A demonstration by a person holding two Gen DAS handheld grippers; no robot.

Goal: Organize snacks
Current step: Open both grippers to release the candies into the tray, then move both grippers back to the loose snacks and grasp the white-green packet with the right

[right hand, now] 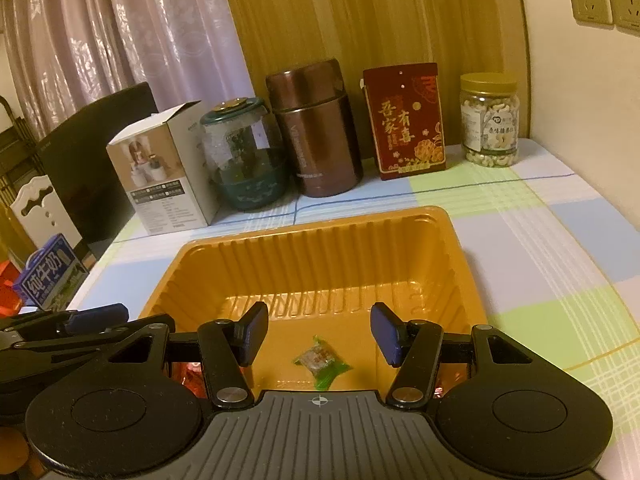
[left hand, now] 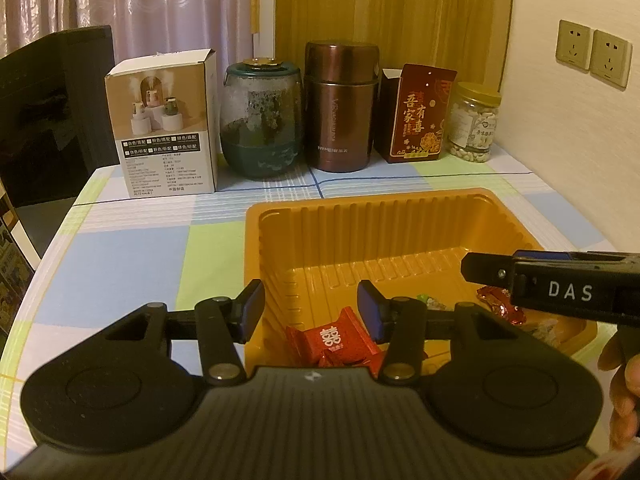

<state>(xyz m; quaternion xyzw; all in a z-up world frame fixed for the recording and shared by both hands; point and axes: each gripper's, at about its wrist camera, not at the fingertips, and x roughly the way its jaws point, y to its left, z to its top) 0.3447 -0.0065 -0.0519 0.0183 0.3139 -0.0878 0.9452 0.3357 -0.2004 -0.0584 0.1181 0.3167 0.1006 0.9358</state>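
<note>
Tray (left hand: 400, 216) = orange ribbed plastic, sits on checked-cloth counter (left hand: 120, 248), mid-right in left wrist view. Left hand-held gripper (left hand: 310, 308) hovers over tray's near-left corner, jaws wide, nothing between pads. Red wrapped candies (left hand: 336, 340) lie on tray floor right below/between the fingers. More red candy (left hand: 500, 300) near right, partly hidden by right hand-held gripper (left hand: 560, 284) coming in from right edge; can't tell its jaw state from this view. Far row along curtain: white box (left hand: 164, 128), glass jar (left hand: 260, 124), brown flask (left hand: 340, 108), red carton (left hand: 420, 116), nut jar (left hand: 474, 124).

Right wrist view: right hand-held gripper (right hand: 320, 330) also wide open, empty, above tray (right hand: 320, 236) near edge. Green-wrapped candy (right hand: 320, 362) lies on tray floor just near of the gap between fingers. Red wrappers glimpsed behind both finger links, mostly hidden. Left unit's fingers at near-left edge. Milk carton (right hand: 48, 280) far left, off counter.

Judgement: snacks already in tray, both units empty → looks like between-picks/release step, or near done. No loose snacks visible on counter. Next move prob: find any remaining snack outside tray, else back both units out clear of tray wall w/o nudging it. Wrappers slippery, light.
</note>
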